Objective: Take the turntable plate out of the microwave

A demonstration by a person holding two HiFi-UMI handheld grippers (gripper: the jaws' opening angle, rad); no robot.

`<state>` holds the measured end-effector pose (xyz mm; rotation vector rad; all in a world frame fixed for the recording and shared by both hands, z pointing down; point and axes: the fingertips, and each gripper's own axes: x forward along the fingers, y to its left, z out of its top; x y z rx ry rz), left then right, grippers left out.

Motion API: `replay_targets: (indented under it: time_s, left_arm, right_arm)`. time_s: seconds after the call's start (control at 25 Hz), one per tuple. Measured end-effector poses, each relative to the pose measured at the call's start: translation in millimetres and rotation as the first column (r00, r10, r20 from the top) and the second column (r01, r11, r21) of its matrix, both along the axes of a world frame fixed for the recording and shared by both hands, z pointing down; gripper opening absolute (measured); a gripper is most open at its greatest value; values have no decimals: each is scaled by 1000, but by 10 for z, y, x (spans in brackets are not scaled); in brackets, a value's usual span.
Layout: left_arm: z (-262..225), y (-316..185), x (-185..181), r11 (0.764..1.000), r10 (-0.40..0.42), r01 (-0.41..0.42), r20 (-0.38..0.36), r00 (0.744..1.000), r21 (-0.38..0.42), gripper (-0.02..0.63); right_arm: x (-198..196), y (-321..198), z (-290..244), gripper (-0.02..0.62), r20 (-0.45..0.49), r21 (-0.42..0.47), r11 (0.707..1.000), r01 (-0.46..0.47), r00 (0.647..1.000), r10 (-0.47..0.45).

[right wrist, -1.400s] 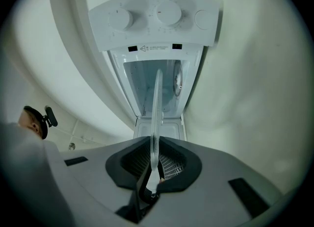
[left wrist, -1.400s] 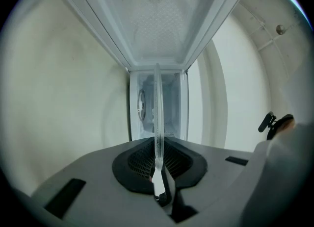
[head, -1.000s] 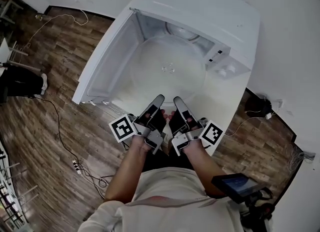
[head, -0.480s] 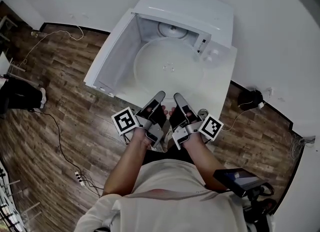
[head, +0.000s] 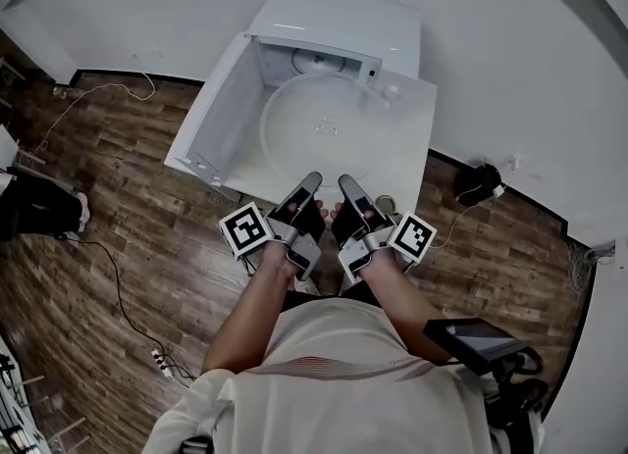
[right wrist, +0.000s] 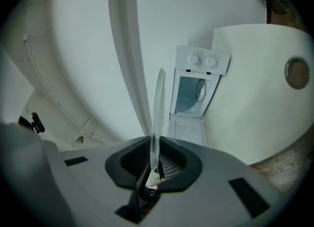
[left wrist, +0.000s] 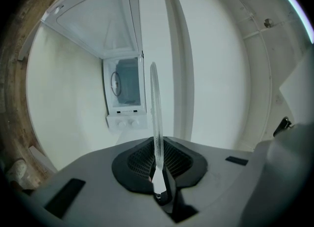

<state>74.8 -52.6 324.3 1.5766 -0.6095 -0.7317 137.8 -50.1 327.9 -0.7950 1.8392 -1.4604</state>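
Standing on a white table (head: pixel 414 153), the microwave (head: pixel 334 19) had its door (head: pixel 221 119) swung wide to the left. The glass plate (head: pixel 324 128) was clear of the cavity, held roughly level over the table just in front of the opening. The left gripper (head: pixel 310 181) and right gripper (head: pixel 347 185) sat side by side at its near rim. Each had its jaws closed to a narrow gap on the glass edge, which ran edge-on between the ribbed pads (left wrist: pixel 169 160) in both gripper views.
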Motion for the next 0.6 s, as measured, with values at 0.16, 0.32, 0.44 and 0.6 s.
replay_targets:
  time_s: [0.16,0.32,0.44,0.6]
  left_arm:
    - [-79,158,119,1000,-8,8,11,1000,5,49]
    - [-85,175,178,1000,-22,22,17,1000,6,49]
    - [-78,177,207,1000,-28,28,14,999,8,49]
    - [-96,221,208,999,-37,37,14,999,10,51]
  right_arm:
    - [134,153,-63,44,-2,5,1000,12,1000,-12]
    - [195,159,-84,46,1,9,999,31,1000,-31]
    - [212,156,-69,46,7,10,999,42,999,-42]
    - [203,191,-84,46,16,12,999,52,999,-52]
